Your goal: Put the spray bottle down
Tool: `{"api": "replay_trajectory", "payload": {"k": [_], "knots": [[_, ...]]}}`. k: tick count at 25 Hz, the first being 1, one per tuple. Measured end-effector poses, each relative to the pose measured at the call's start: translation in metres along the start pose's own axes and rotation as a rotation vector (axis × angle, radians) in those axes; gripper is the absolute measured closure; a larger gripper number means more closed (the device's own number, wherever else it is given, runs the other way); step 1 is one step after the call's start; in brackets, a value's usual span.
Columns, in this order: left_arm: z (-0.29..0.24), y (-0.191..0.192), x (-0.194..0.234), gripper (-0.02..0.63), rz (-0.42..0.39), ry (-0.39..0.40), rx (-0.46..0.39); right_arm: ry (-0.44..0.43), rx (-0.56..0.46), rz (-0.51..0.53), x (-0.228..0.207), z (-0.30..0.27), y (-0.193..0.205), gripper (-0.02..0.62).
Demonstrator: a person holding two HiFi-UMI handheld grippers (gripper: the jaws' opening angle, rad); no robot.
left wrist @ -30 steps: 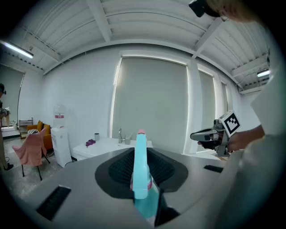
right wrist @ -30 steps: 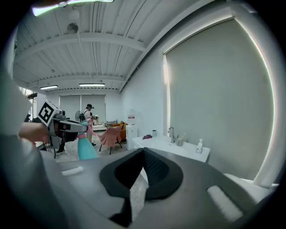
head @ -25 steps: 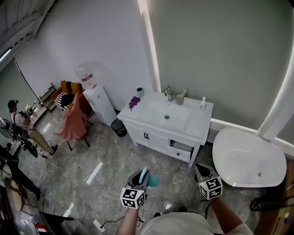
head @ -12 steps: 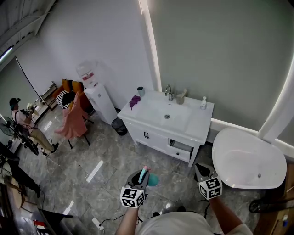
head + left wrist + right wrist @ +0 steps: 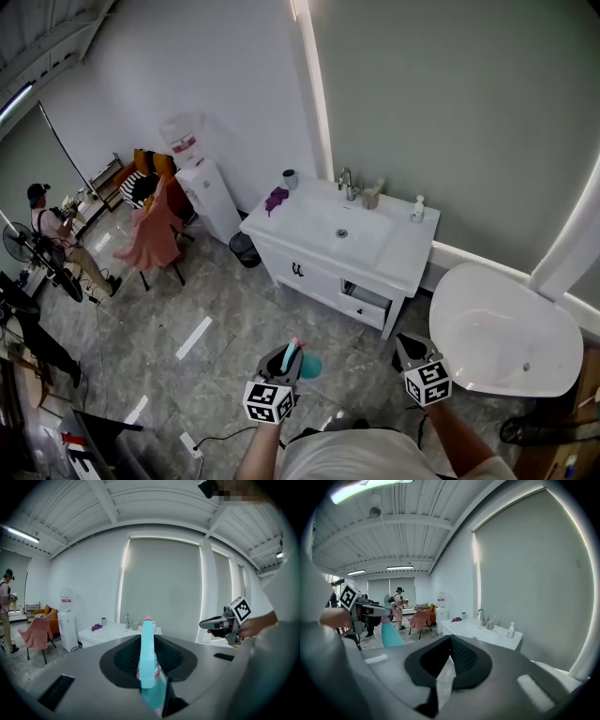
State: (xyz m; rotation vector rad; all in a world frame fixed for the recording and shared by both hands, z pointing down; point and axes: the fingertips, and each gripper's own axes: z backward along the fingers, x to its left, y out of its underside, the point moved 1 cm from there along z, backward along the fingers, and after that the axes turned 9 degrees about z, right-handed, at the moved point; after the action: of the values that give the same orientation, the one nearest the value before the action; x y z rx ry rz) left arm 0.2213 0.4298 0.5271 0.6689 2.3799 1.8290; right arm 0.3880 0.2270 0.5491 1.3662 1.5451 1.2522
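Observation:
A teal spray bottle (image 5: 307,365) with a pink cap is clamped between the jaws of my left gripper (image 5: 285,364), low in the head view above the tiled floor. In the left gripper view the spray bottle (image 5: 146,660) stands upright between the dark pads, with the left gripper (image 5: 147,641) shut on it. My right gripper (image 5: 409,349) hangs to the right at about the same height. The right gripper (image 5: 449,640) has its pads together and nothing between them. From that side the bottle (image 5: 391,635) shows under the left gripper (image 5: 377,611).
A white vanity (image 5: 309,217) with a sink, a tap, a cup, a purple cloth and a small bottle stands ahead against the wall. A white bathtub (image 5: 506,339) is on the right. On the left are a water dispenser (image 5: 205,194), a black bin (image 5: 243,249), a draped chair (image 5: 150,240) and people.
The whole view has shifted slightly, with the vanity and tub sliding a little. Both grippers keep their places low in the view, and the bottle stays clamped in the left one.

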Motion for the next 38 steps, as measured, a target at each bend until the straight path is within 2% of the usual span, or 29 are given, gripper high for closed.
{"api": "replay_trajectory", "payload": {"k": [8,15,21,30,38], "knots": [[-0.007,0.007,-0.008,0.522,0.025,-0.028,0.002,-0.041,0.015,0.008,-0.008,-0.01,0.007,0.584],[-0.028,0.002,0.005,0.522,0.031,-0.006,0.004,-0.039,0.036,0.028,-0.01,-0.027,0.008,0.584],[-0.062,-0.004,0.033,0.522,0.037,0.043,0.017,0.015,0.066,0.032,-0.025,-0.056,0.004,0.584],[-0.133,-0.041,0.088,0.522,0.016,0.132,0.049,0.107,0.081,0.013,-0.049,-0.128,-0.024,0.584],[-0.191,-0.066,0.126,0.522,-0.006,0.228,0.078,0.174,0.115,0.002,-0.053,-0.179,-0.035,0.584]]}}
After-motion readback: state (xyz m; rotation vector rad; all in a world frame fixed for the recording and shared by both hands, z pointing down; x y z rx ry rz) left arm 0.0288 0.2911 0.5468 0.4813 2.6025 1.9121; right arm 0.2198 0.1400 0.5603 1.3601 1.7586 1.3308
